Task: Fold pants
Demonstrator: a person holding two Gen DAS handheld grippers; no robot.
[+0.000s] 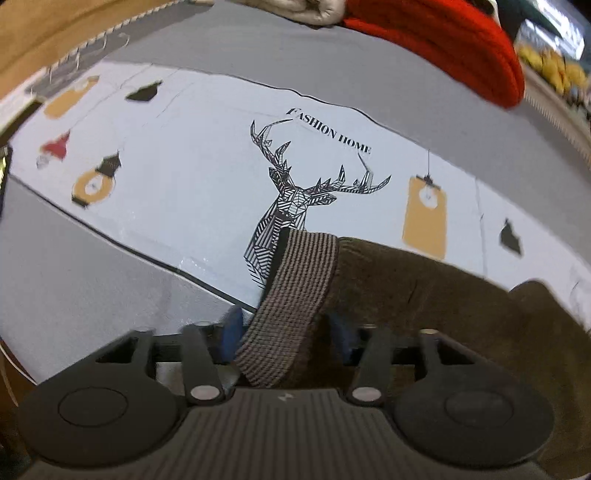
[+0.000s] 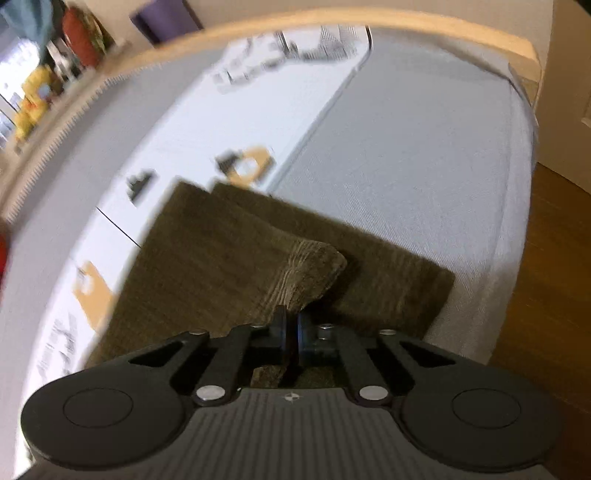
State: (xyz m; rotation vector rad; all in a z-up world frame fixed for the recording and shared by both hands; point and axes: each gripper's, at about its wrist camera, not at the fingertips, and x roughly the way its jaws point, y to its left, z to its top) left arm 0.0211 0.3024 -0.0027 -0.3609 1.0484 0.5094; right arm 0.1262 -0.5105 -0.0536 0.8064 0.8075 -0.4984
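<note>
Brown corduroy pants (image 1: 424, 295) lie on a bed with a grey and white printed cover (image 1: 184, 177). My left gripper (image 1: 286, 332) holds the ribbed striped waistband (image 1: 295, 295) between its blue pads, which stand fairly wide apart around the bunched fabric. In the right wrist view the pants (image 2: 207, 266) lie partly folded, with a lower layer (image 2: 388, 280) reaching toward the bed's right edge. My right gripper (image 2: 291, 332) is shut on a raised corner of the pants' hem (image 2: 314, 269).
A red knit garment (image 1: 461, 48) and a beige folded cloth (image 1: 314, 9) lie at the far side of the bed. A wooden bed frame (image 2: 332, 22) curves around the far edge. Wood floor (image 2: 546, 295) shows to the right of the bed.
</note>
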